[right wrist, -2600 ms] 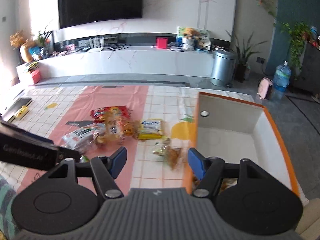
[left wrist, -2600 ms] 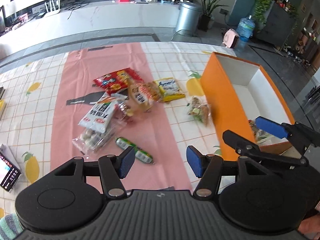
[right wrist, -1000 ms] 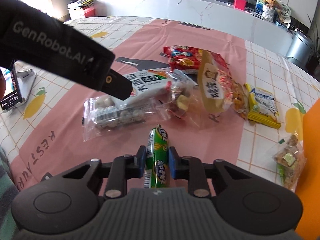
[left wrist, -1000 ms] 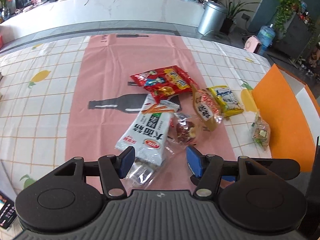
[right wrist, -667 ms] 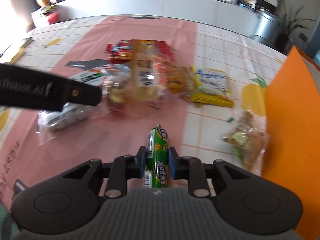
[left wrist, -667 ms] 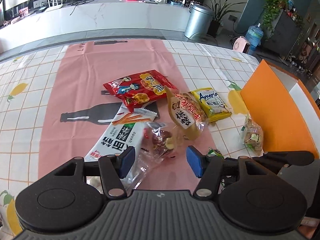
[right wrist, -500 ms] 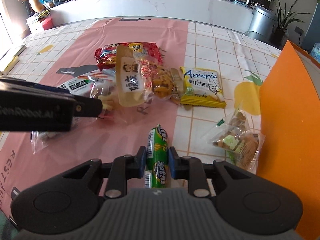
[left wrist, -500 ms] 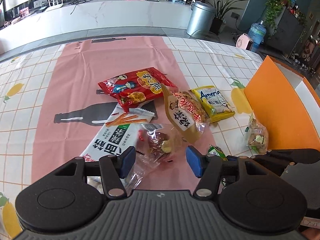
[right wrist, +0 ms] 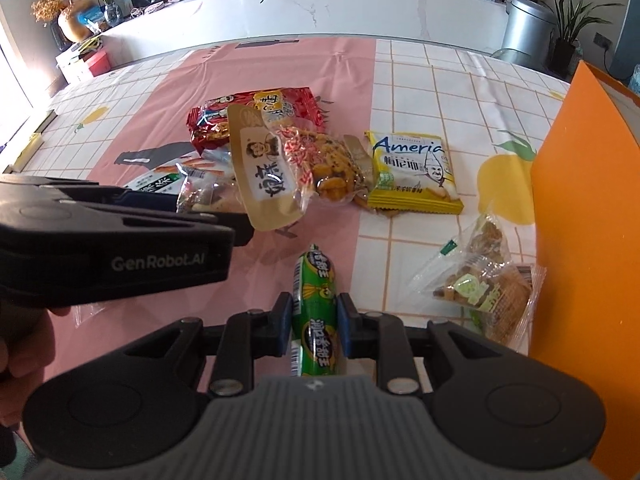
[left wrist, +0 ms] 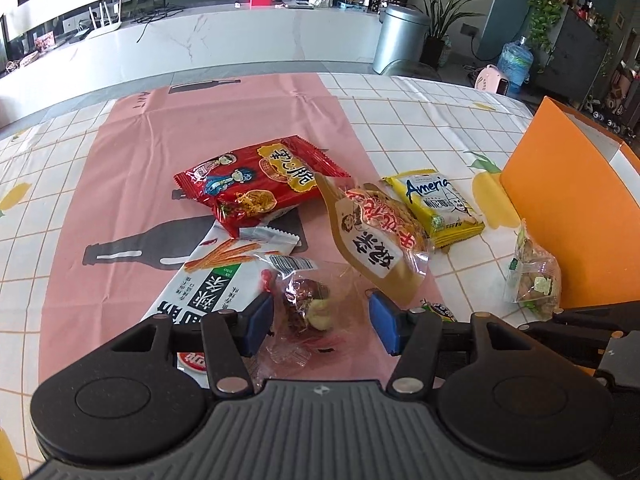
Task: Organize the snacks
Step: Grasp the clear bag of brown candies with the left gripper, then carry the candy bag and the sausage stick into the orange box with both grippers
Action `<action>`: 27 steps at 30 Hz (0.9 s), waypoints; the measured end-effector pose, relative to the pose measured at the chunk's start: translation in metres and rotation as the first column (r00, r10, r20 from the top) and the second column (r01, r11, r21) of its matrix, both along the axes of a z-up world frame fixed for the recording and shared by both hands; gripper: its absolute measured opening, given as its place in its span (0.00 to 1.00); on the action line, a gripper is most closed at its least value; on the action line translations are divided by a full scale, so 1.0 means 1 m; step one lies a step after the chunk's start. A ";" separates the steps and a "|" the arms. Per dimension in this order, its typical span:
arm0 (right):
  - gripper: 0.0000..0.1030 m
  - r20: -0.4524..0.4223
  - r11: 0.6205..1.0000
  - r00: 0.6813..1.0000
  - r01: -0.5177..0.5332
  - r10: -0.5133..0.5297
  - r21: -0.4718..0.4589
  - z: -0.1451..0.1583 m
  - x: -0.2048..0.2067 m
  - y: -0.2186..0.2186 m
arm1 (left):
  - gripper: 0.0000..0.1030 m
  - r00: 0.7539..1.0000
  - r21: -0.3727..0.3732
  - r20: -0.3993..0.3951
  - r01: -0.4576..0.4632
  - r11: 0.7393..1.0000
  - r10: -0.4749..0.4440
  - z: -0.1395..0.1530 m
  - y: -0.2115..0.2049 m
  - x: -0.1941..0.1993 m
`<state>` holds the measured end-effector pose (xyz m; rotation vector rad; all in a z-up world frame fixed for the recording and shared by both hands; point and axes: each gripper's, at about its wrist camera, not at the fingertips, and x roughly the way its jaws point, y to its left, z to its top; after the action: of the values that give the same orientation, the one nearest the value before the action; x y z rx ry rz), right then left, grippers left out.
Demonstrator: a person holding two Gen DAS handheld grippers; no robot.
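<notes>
My right gripper (right wrist: 314, 326) is shut on a green sausage stick (right wrist: 316, 312) and holds it above the pink cloth. My left gripper (left wrist: 322, 322) is open, its fingers on either side of a clear packet of red and pale candies (left wrist: 308, 306) lying on the table. Beyond lie a red noodle bag (left wrist: 256, 178), a tan snack pouch (left wrist: 372, 236), a yellow cracker pack (left wrist: 438, 206) and a white-green bag (left wrist: 208, 292). A clear bag of nuts (right wrist: 486, 288) lies against the orange box (right wrist: 580, 240).
The left gripper's black body (right wrist: 112, 248) crosses the left of the right wrist view. The table has a checked cloth with a pink runner (left wrist: 132, 184). A white counter (left wrist: 200, 48) and a metal bin (left wrist: 402, 36) stand behind.
My right gripper closed on the green sausage stick, lifted it and carried it right toward the orange box. My left gripper moved forward over the snack pile to straddle the clear candy packet.
</notes>
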<state>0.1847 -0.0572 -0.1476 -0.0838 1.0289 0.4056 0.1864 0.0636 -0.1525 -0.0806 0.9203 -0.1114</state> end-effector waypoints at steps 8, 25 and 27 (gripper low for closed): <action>0.20 -0.009 0.999 1.000 0.007 -0.006 0.047 -0.001 0.001 -0.008 | 0.63 1.000 -0.014 0.017 0.024 1.000 -0.024 -0.004 -0.001 0.000; 0.19 -0.063 0.985 0.997 0.045 -0.035 0.168 0.002 0.001 -0.027 | 0.41 1.000 -0.004 -0.015 0.008 1.000 -0.008 0.014 -0.006 -0.019; 0.19 -0.055 0.983 0.998 0.040 -0.031 0.177 0.008 -0.004 -0.028 | 0.41 1.000 -0.009 -0.013 0.009 1.000 -0.009 0.022 -0.007 -0.027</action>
<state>0.1808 -0.0853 -0.1395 0.1063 1.0393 0.4675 0.1590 0.0563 -0.1308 -0.0858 0.9329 -0.1233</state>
